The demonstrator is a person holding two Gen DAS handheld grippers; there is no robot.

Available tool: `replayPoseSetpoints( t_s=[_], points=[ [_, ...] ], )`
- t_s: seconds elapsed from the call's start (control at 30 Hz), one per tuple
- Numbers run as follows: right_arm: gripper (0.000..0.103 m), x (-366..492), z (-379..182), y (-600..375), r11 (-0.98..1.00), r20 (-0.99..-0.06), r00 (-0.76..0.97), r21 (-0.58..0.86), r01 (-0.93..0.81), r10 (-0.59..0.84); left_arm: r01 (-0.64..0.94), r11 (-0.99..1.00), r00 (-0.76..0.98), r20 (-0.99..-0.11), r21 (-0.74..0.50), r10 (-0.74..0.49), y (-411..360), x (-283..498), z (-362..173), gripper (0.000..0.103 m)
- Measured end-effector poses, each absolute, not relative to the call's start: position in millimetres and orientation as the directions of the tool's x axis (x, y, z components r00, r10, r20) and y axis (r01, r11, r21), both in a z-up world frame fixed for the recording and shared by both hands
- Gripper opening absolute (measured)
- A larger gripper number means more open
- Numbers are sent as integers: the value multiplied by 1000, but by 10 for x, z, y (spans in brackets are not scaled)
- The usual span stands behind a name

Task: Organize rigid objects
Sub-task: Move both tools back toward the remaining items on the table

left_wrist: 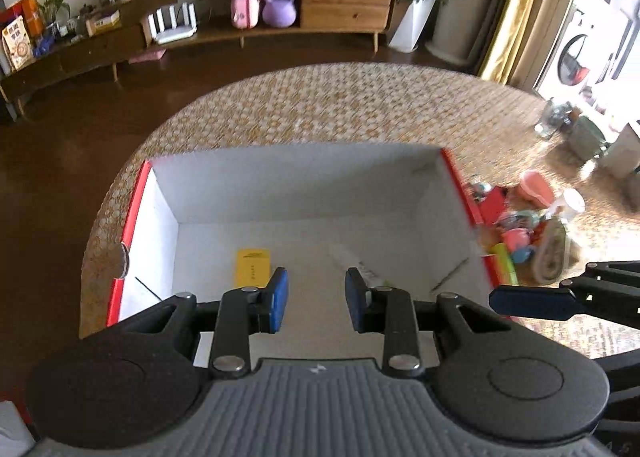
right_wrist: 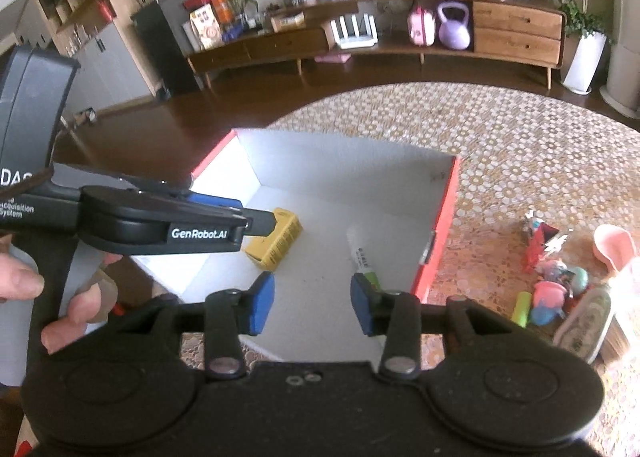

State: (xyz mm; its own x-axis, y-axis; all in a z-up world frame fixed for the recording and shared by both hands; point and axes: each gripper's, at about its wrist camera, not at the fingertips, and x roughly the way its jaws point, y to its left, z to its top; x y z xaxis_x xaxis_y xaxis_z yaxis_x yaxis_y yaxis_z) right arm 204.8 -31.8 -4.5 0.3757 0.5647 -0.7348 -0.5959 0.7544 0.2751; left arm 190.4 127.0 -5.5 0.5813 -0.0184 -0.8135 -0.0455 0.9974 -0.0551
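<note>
A red cardboard box [left_wrist: 280,185] with a white inside stands open on the patterned table. On its floor lie a small yellow carton [left_wrist: 252,267] and a white tube [left_wrist: 352,261]. My left gripper [left_wrist: 316,301] hovers over the box's near side, open and empty. In the right wrist view the yellow carton [right_wrist: 276,241] and the white tube with a green end [right_wrist: 360,253] lie in the same box [right_wrist: 340,165]. My right gripper [right_wrist: 312,303] is above its near edge, open with nothing between the pads. The left gripper [right_wrist: 260,219] reaches in from the left, over the carton.
A pile of small toys [right_wrist: 560,289] lies on the table right of the box, with a pink cup [right_wrist: 616,245]; the same toy pile [left_wrist: 520,225] shows in the left wrist view. A person's hand [right_wrist: 24,285] holds the left tool. A wooden sideboard [right_wrist: 400,41] stands across the floor.
</note>
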Motion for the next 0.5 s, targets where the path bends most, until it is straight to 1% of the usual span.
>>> replayPoseSetpoints(
  t_s=[0.03,0.2,0.37,0.43,0.5],
  points=[
    [45,2005,-28,-366,753,-727,381,278,-597,571,-41,997,591,-806,-61,-25,1226,1860,-22,30],
    [59,1836,46,-558,751,-691,418,281,-597,590,-6,997,629,-775,-74,-53,1008,1696,71,30],
    [66,1668,113,-885,758,-657,458,279,-590,599,22,996,646,-759,-91,-84,724,1518,99,30],
    [66,1604,103,-1029,766,-652,475,269,-584,591,32,996,654,-752,-82,-83,591,1475,76,30],
    [71,1560,85,-1171,777,-648,496,252,-576,578,39,995,660,-745,-89,-93,513,1437,65,30]
  ],
)
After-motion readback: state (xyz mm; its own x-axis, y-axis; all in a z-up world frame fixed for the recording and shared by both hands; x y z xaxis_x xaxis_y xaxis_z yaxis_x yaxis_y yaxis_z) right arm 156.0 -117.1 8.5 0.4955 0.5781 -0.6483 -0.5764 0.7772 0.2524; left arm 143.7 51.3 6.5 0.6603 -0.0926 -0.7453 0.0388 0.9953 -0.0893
